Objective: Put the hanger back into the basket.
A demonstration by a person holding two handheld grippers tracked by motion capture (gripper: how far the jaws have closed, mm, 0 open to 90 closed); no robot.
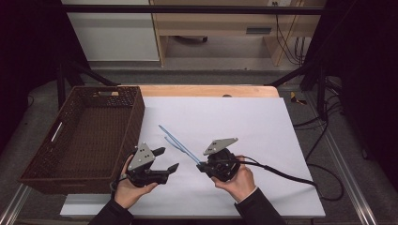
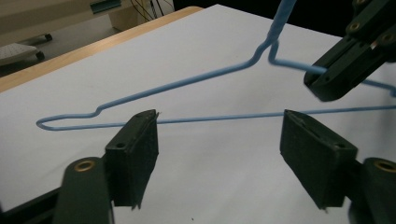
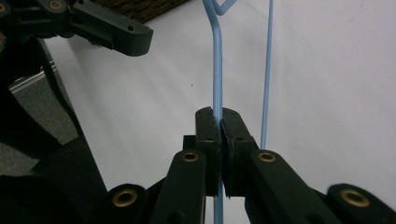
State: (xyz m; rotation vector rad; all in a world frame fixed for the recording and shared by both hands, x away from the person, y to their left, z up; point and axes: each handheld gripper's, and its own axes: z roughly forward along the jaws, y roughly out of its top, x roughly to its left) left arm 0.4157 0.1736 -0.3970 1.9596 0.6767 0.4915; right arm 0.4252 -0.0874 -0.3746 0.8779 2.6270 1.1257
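A lab-style recording station: a wooden table point(image 1: 206, 90) covered by a white sheet point(image 1: 244, 140) stands inside a black metal frame point(image 1: 187, 9), with dark curtains to either side. Cables point(image 1: 324, 126) trail across the grey floor point(image 1: 225, 75) at right and hang behind a pale wooden desk point(image 1: 211, 23) at the back. A person's hands hold two camera-carrying tools, each topped with a grey plate point(image 1: 219, 145).

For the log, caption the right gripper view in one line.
Right gripper clamped on a blue wire hanger over white paper.
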